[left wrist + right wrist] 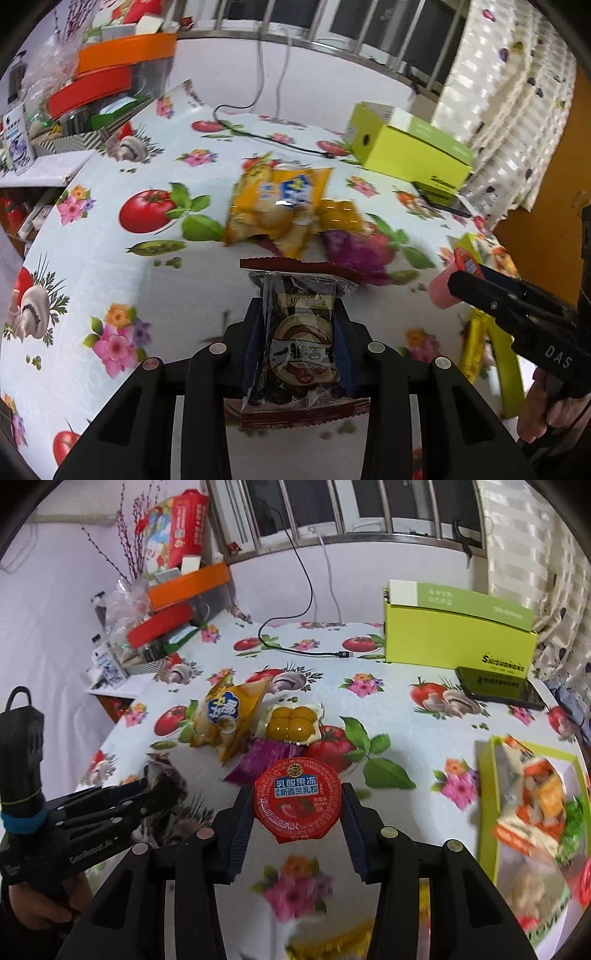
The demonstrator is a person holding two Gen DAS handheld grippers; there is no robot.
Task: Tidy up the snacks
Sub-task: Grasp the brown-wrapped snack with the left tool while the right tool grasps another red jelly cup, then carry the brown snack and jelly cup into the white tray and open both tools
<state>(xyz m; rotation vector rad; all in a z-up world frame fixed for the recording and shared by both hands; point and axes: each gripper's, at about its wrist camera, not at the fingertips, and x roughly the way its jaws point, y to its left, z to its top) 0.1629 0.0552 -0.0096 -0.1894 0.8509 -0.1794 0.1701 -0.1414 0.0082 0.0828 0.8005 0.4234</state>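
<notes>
My left gripper [299,314] is shut on a dark snack packet [301,343] with red serrated ends, held upright above the table. In the right wrist view that left gripper [159,790] shows at the left edge with the packet [164,775] in it. My right gripper [297,801] is shut on a red-lidded jelly cup [297,799], its pads against the cup's sides. From the left wrist view the right gripper [465,284] and its cup [447,288] sit at the right. A yellow chip bag [229,716], an egg-yolk pack [291,723] and a purple packet [266,755] lie mid-table.
A green tray [487,797] with several snack packs lies at the right edge. A green box [458,635] and a phone [498,688] stand at the back right, with a black cable [295,650] beside them. Orange boxes [188,585] and clutter crowd the back left.
</notes>
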